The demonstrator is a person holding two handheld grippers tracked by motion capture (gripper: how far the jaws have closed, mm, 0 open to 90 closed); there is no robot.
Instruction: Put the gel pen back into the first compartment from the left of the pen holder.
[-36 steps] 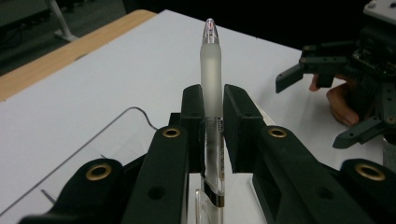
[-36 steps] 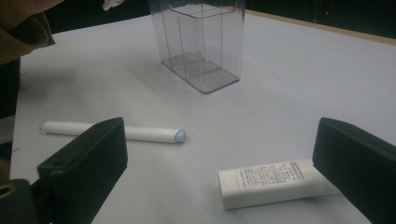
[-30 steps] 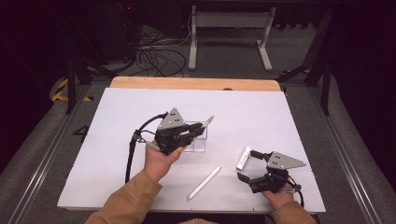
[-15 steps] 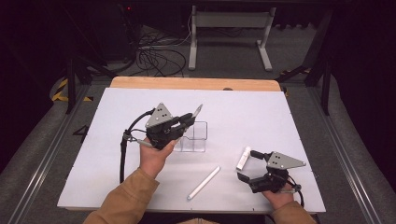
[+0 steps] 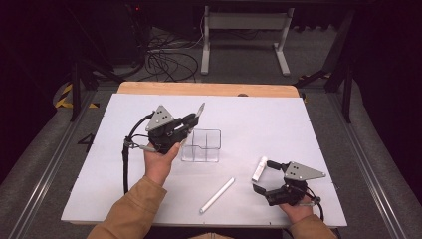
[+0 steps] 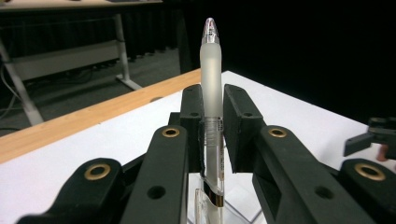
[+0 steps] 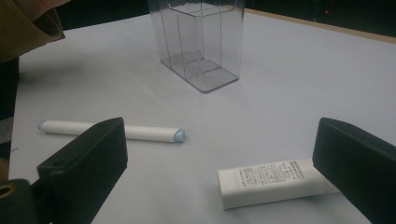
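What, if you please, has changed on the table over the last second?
The left claw, shut on a pen, has lifted up and to the left, away from over the clear box, with the pen tip now pointing up. The right claw, the white tube beside it and the white marker stayed put.

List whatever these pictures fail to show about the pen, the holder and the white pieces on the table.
- Pen: its lower end runs off the bottom edge of the left gripper view, behind the jaws.
- Clear holder: its rim is cut by the top edge of the right gripper view.
- White block: its printed label is too small to read, and its far end is hidden by the right jaw.
- White stick: its middle is covered by the other jaw.
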